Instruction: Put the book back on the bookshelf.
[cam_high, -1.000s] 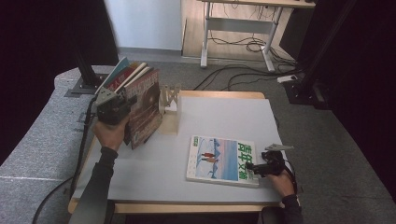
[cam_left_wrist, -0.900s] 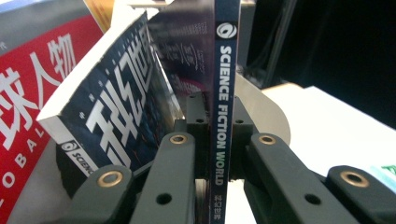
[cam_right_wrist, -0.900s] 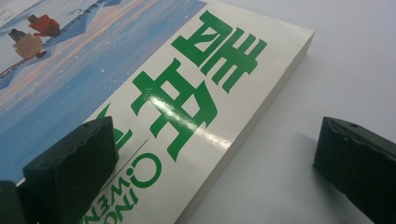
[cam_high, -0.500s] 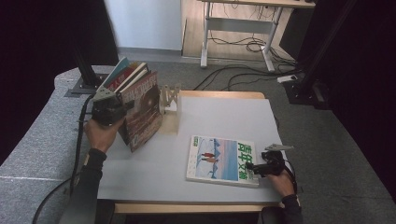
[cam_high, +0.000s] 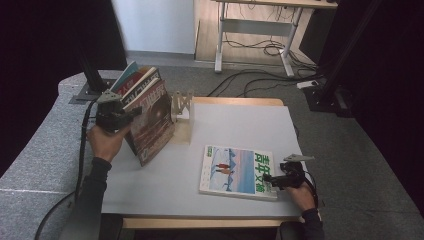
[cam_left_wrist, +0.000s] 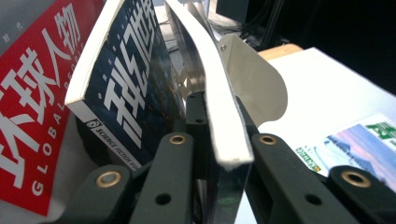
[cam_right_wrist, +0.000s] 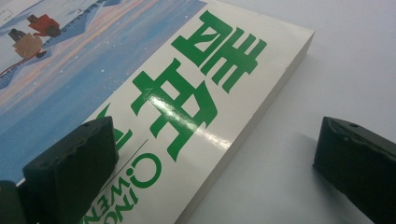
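My left gripper (cam_high: 129, 116) is shut on the edge of a thin glossy magazine (cam_high: 154, 122) that stands tilted at the table's left. In the left gripper view both jaws press on its white page edge (cam_left_wrist: 225, 130). Behind it lean a dark blue science-fiction magazine (cam_left_wrist: 126, 79) and a red one (cam_left_wrist: 32, 93). A white magazine with a snowy blue cover and green characters (cam_high: 237, 170) lies flat near the front right. My right gripper (cam_high: 272, 181) is open at that magazine's right edge (cam_right_wrist: 261, 107), one jaw above the cover and the other over bare table.
A small wooden rack (cam_high: 182, 106) with upright dividers stands just right of the leaning magazines; one pale rounded divider (cam_left_wrist: 254, 84) is close behind the held magazine. The grey tabletop (cam_high: 240, 120) has wooden edges. Desk legs and cables lie on the floor beyond.
The left hand has shifted slightly to the left with the held magazine, and its forearm has swung outward. The right hand and the flat magazine have not moved.
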